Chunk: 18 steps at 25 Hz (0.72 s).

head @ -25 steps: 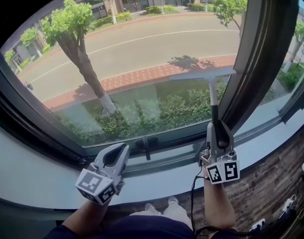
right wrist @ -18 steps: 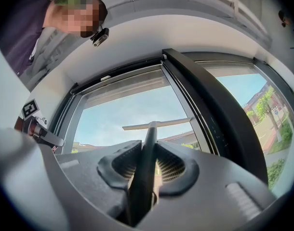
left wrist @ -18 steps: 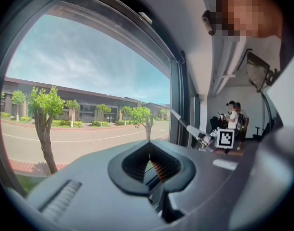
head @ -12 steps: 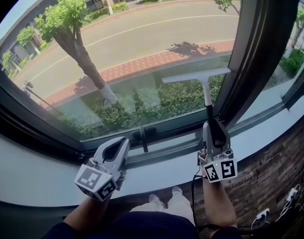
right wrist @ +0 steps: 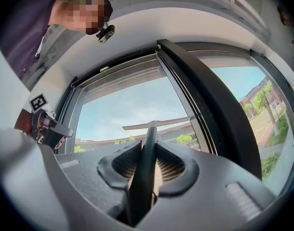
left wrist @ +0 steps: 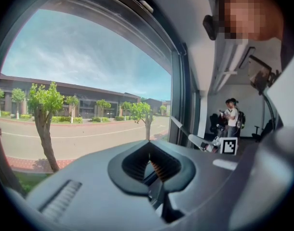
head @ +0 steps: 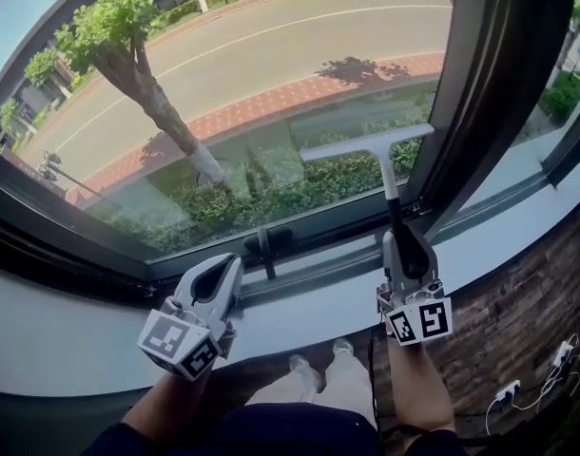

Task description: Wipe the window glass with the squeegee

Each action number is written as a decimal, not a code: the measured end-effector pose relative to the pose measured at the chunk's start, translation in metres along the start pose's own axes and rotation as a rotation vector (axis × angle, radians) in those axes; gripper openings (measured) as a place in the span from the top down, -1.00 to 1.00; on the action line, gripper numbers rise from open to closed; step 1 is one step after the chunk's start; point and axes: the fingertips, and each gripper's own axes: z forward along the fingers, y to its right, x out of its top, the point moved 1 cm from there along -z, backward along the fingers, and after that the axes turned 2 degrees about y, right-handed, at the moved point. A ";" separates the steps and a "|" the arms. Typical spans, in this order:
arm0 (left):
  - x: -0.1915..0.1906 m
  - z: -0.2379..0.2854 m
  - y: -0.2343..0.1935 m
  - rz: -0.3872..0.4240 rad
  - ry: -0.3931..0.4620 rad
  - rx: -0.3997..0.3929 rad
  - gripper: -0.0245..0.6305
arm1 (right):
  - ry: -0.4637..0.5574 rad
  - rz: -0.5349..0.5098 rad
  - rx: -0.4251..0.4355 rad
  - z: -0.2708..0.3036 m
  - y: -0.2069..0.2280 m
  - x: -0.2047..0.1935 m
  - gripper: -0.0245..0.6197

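Right gripper (head: 401, 240) pinches the squeegee (head: 386, 164) handle, blade lying crosswise low against the window glass (head: 271, 74) straight ahead.

The squeegee (head: 384, 162) is hidden at its handle end between the jaws of the right tool (head: 401, 236). Whether the blade touches the glass (head: 271, 84) cannot be told. The frame (head: 490, 84) is cut off by the edges.

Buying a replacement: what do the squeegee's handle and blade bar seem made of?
Squeegee handle: dark and matte with no glare, probably plastic or rubber. Blade bar: pale grey, smooth, thin and straight; metal or plastic, can't tell which.
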 end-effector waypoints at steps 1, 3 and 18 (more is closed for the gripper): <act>-0.002 0.000 0.001 -0.003 -0.006 -0.001 0.91 | -0.011 0.002 0.000 -0.002 0.001 -0.004 0.61; -0.006 0.001 0.004 -0.006 -0.023 -0.004 0.91 | -0.033 0.013 -0.004 -0.008 0.003 -0.011 0.61; -0.046 0.004 0.012 -0.069 -0.128 0.004 0.91 | -0.114 0.126 -0.011 -0.037 0.018 -0.078 0.61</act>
